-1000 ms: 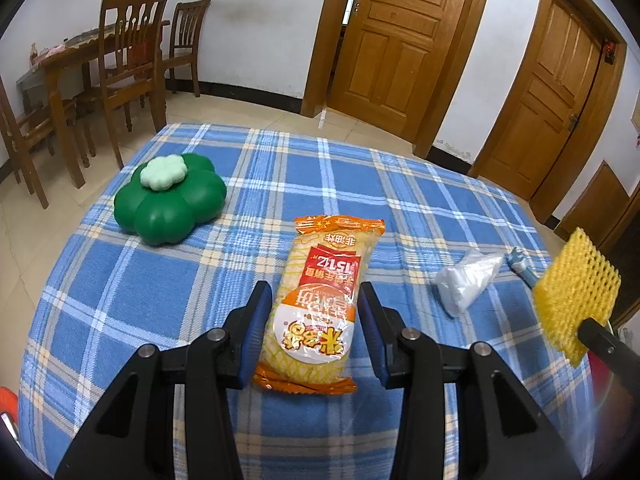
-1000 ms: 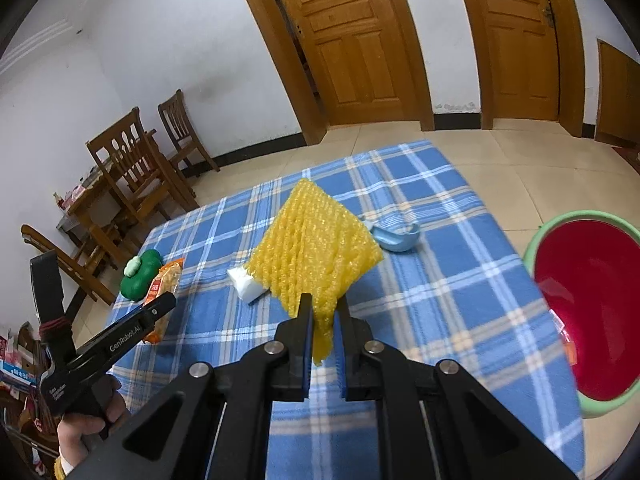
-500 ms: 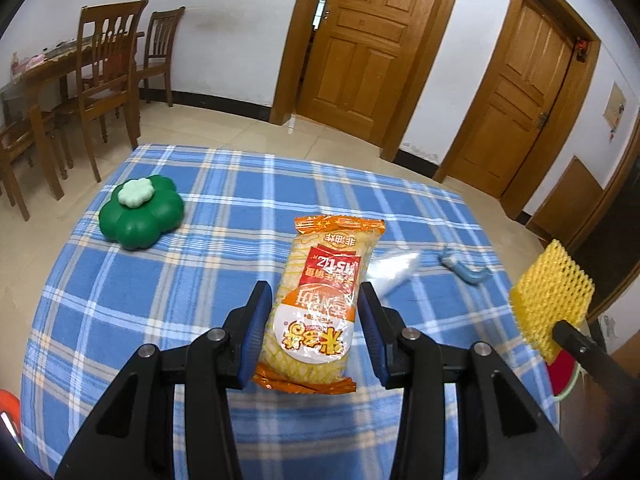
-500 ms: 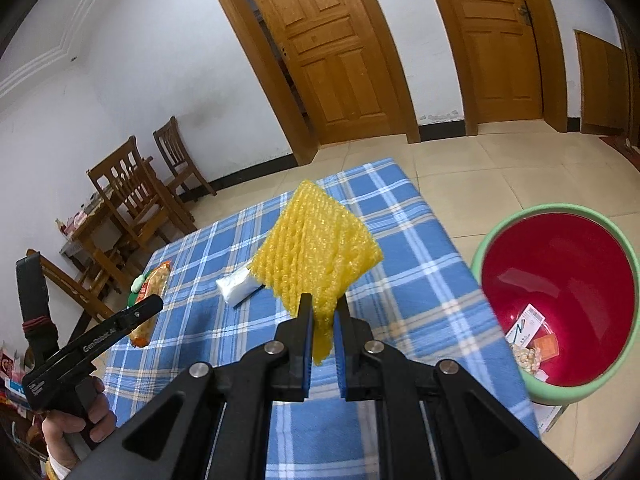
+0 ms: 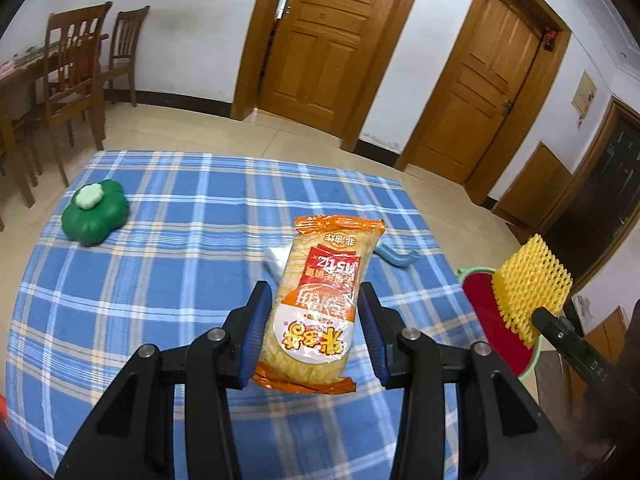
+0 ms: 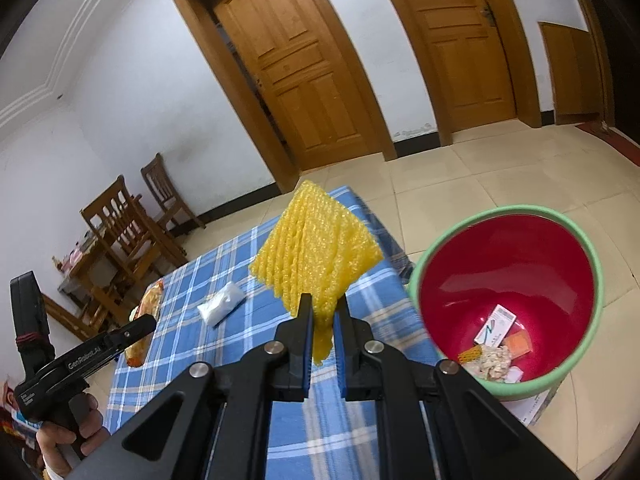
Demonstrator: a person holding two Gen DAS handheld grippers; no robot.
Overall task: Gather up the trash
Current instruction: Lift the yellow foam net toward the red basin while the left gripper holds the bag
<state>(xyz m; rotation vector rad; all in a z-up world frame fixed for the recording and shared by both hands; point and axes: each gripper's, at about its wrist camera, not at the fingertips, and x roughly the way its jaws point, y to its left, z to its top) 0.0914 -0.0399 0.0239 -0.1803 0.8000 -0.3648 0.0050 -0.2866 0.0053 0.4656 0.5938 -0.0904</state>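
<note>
While our left gripper [image 5: 312, 332] pinches the snack packet [image 5: 320, 300], only the right gripper [image 6: 322, 320] (clamping yellow foam net [image 6: 316, 256]) sees scraps inside the red bin [image 6: 512, 272]

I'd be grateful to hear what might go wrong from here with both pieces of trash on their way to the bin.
The right tool pinches only one corner of the yellow foam net, which might slip out over the table short of the red bin. The snack packet sits between the left tool pads by its lower half; its free top may sag or snag on the bin's green rim.
</note>
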